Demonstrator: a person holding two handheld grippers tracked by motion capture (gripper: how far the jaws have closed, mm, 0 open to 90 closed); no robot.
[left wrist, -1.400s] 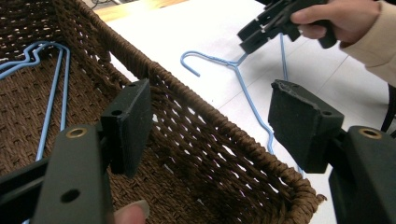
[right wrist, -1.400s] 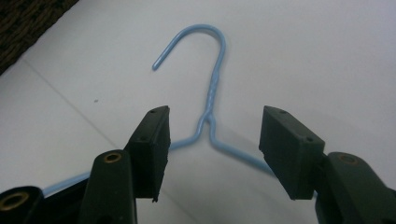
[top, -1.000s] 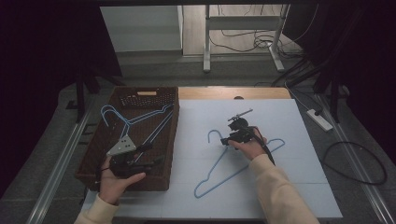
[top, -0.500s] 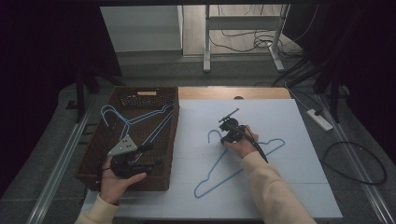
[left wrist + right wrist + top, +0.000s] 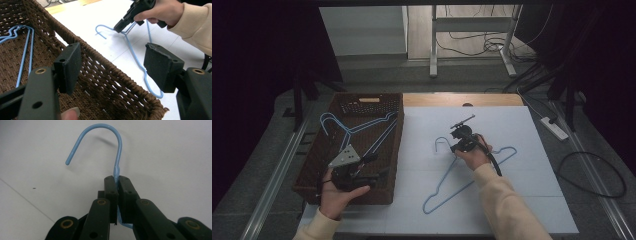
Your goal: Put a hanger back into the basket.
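Note:
A light blue wire hanger [image 5: 441, 181] lies on the white sheet [image 5: 512, 125], hook toward the basket. My right gripper [image 5: 455, 148] is shut on its neck just below the hook. In the right gripper view the jaws [image 5: 117, 182] pinch the wire and the hook [image 5: 110, 132] curves up beyond them. My left gripper [image 5: 377, 167] is open over the near right corner of the brown wicker basket [image 5: 400, 142], with nothing between its fingers. In the left gripper view the pads [image 5: 68, 66] stand wide apart above the basket rim [image 5: 112, 75], and the hanger [image 5: 136, 58] lies beyond.
More blue hangers [image 5: 357, 129] lie inside the basket. Bare wooden table top [image 5: 462, 99] shows behind the sheet. A power strip [image 5: 554, 127] and cables [image 5: 592, 175] lie on the floor to the right. Table legs [image 5: 433, 45] stand at the back.
My right gripper has shifted a little left along the hanger toward its hook. The left hand and its gripper have stayed by the basket's near corner.

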